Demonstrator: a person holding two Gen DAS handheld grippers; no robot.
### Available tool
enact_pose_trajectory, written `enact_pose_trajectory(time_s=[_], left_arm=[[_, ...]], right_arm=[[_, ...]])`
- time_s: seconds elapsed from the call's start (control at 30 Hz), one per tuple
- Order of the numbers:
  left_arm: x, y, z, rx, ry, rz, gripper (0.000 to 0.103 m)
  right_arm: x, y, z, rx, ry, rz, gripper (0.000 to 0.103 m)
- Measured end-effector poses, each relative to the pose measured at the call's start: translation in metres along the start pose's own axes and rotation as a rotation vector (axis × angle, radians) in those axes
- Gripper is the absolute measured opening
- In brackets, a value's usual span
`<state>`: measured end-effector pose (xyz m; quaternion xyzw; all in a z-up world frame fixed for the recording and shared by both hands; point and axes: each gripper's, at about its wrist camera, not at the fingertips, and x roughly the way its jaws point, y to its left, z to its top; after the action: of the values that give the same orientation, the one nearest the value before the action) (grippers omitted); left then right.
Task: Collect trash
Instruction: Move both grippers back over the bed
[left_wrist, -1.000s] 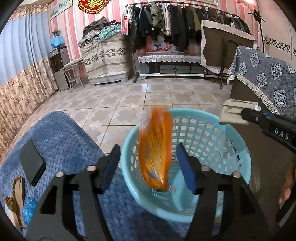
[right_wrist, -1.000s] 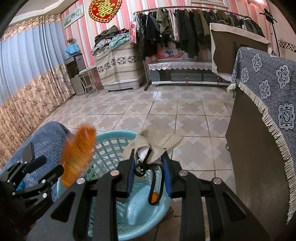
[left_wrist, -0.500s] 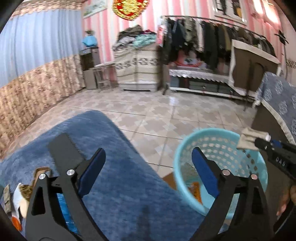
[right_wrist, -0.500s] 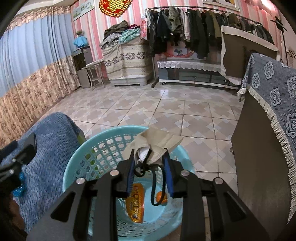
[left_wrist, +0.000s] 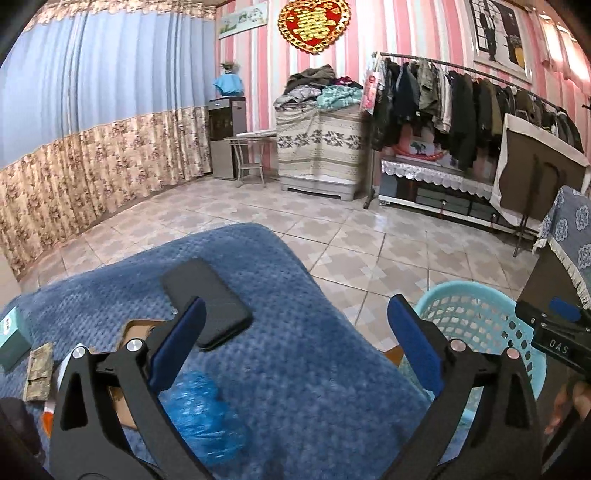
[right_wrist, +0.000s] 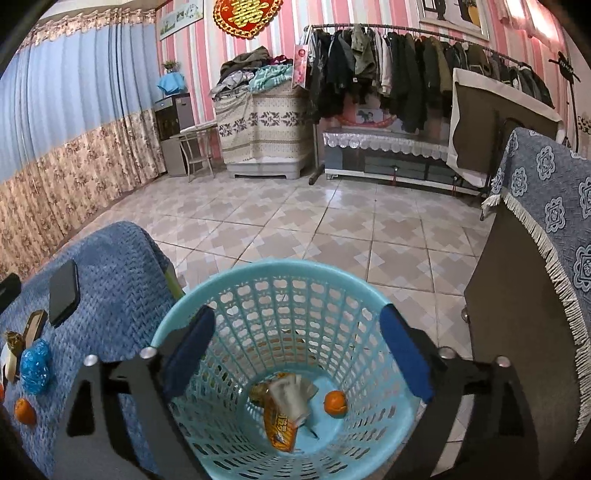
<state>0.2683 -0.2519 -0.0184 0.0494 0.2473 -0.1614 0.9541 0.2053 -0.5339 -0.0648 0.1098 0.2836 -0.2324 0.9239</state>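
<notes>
Turquoise perforated basket (right_wrist: 284, 295) upright on tile floor, beside blue-covered surface; inside lie orange snack wrapper (right_wrist: 281, 424), pale crumpled mask (right_wrist: 293, 397), small orange (right_wrist: 335, 403). Blue crumpled bag (left_wrist: 201, 413) on the cover.

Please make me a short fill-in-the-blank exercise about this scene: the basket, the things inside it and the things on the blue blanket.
1. The turquoise basket stands on the ____ floor.
2. Inside it lie an orange snack wrapper, a crumpled mask and a small ____.
3. The black phone lies on the ____ blanket.

Missing words: tiled; orange; blue
</notes>
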Motion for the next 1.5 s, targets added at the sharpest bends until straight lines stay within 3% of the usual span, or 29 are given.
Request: enact_pose_trajectory(time_s=[0.4, 0.7, 0.9, 1.5], left_arm=[[-0.057, 0.069, -0.007, -0.062, -0.048, 0.124, 0.097], [-0.089, 0.137, -0.033, -0.121, -0.029, 0.247, 0.097], [-0.105, 0.175, -0.054, -0.157, -0.012, 0.318, 0.097], [-0.116, 0.227, -0.102, -0.21, 0.049, 0.403, 0.097]], right_arm=[[-0.026, 0.047, 0.002, -0.064, -0.047, 0.088, 0.093], [-0.051, 0.123, -0.016, -0.205, -0.075, 0.212, 0.093], [-0.064, 0.157, -0.027, -0.283, -0.085, 0.249, 0.093], [-0.066, 0.189, -0.036, -0.34, -0.059, 0.323, 0.093]])
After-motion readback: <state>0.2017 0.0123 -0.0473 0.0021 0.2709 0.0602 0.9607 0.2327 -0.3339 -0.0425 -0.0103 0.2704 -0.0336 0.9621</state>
